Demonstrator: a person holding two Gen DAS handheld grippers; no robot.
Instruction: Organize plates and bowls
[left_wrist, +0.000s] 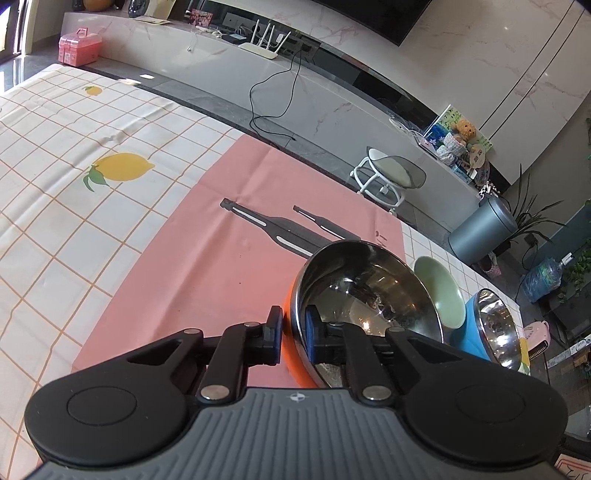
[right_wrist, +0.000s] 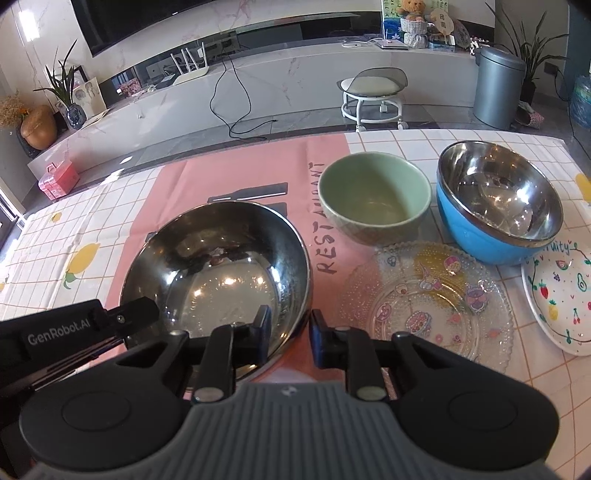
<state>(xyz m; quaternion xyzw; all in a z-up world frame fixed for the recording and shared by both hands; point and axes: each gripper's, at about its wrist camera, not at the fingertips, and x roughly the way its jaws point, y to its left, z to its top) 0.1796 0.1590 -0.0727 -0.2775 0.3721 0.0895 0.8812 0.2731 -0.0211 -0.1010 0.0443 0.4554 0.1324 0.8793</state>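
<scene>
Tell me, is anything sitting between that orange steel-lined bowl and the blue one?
Yes. The green bowl stands between the orange bowl and the blue bowl, towards the far side. Nearer, the clear glass plate lies on the cloth in that gap. Both grippers already clamp the orange bowl's rim.

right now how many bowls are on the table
3: an orange steel-lined bowl on the pink mat, a green bowl beside it, a blue steel-lined bowl farthest right. None looks hidden.

glass plate (right_wrist: 428, 302) before two bowls (right_wrist: 375, 199), plate (right_wrist: 557, 299) right.
</scene>
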